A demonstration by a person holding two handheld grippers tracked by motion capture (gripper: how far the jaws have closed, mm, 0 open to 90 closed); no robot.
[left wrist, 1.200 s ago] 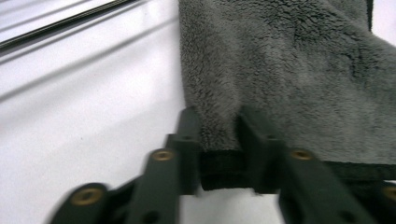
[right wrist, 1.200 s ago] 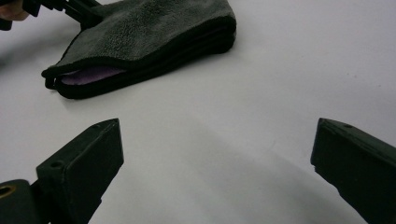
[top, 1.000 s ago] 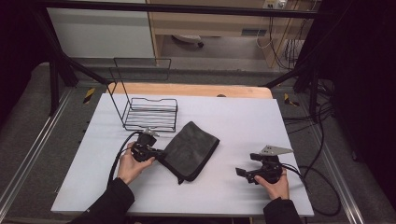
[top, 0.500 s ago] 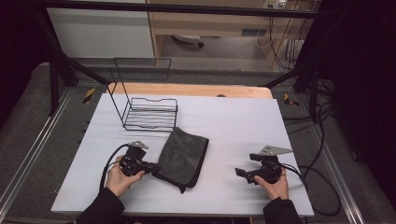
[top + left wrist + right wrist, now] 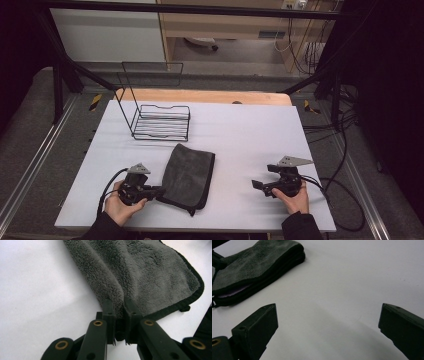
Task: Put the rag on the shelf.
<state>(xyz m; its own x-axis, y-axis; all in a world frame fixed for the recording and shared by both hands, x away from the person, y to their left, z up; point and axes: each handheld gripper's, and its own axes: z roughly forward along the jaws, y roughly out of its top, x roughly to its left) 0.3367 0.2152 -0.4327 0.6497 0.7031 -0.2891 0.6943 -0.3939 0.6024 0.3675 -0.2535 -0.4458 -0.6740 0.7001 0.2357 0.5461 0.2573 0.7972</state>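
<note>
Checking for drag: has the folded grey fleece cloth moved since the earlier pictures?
Yes. The folded grey fleece cloth slid toward the table's near edge, away from the black wire rack.

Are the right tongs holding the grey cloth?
No, the right tongs stand wide open over bare white table, apart from the grey cloth.

- Between the grey towel (image 5: 189,176) and the right tool (image 5: 260,186) the white worktop (image 5: 250,135) lies bare, a wide lane for a hand to pass.
- The wire basket (image 5: 161,122) stands at the back left, its tall wire frame rising above it and blocking a low sweep there.
- The towel lies flat just in front of the basket, a low obstacle beside the left tool (image 5: 159,190).
- The worktop's back right and right edge are open; cables hang off beyond it.
</note>
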